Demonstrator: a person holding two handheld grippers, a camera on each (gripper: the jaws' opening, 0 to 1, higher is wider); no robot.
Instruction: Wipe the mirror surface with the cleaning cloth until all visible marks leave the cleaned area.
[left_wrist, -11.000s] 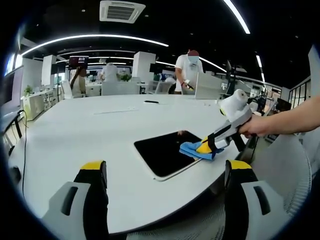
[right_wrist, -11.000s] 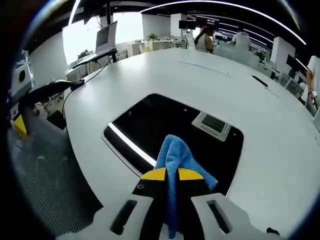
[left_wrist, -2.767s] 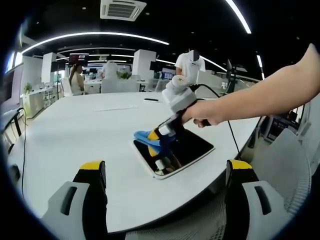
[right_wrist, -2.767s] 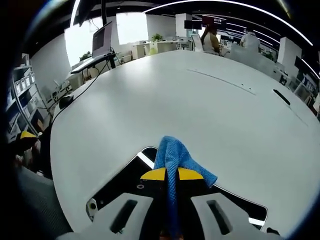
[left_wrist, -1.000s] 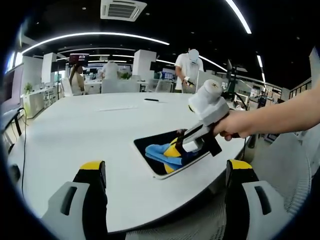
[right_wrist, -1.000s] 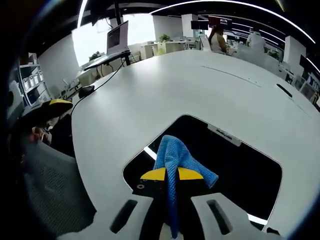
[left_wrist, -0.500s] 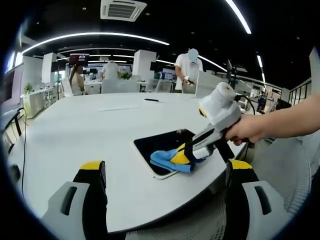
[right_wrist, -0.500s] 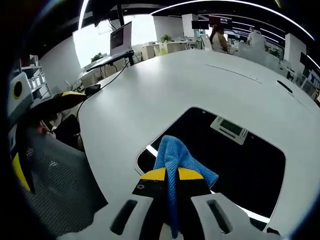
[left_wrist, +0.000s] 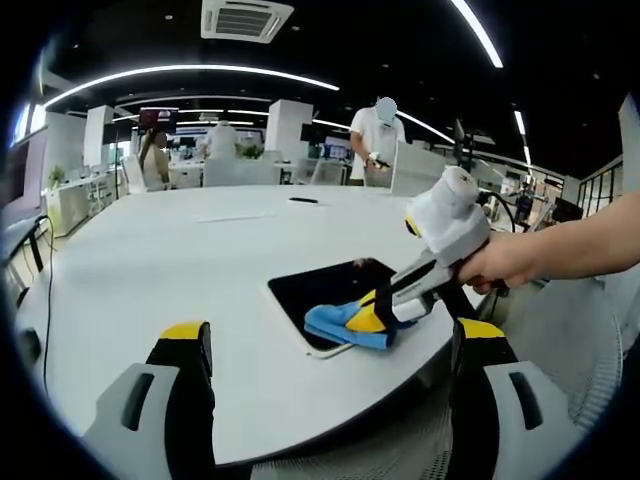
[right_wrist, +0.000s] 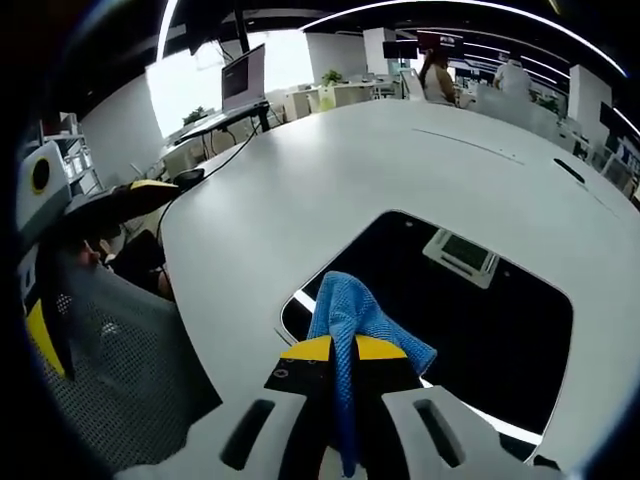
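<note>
A dark rectangular mirror (left_wrist: 325, 295) (right_wrist: 470, 310) lies flat near the front edge of the big white table (left_wrist: 160, 270). My right gripper (right_wrist: 345, 350) (left_wrist: 372, 315) is shut on a blue cleaning cloth (right_wrist: 350, 315) (left_wrist: 345, 325), pressing it on the mirror's near corner. A person's hand (left_wrist: 505, 265) holds that gripper from the right. The mirror reflects a ceiling vent (right_wrist: 462, 252). My left gripper (left_wrist: 330, 380) stays open above the table's near edge, well short of the mirror, with nothing between its jaws.
People (left_wrist: 378, 140) stand and sit at desks beyond the table's far side. A dark flat item (left_wrist: 302, 203) lies far back on the table. A mesh chair (right_wrist: 110, 390) and a monitor (right_wrist: 243, 76) are off the table's edge.
The right gripper has dragged the cloth from the mirror's middle toward its near corner over the last second. The left gripper has stayed still and open.
</note>
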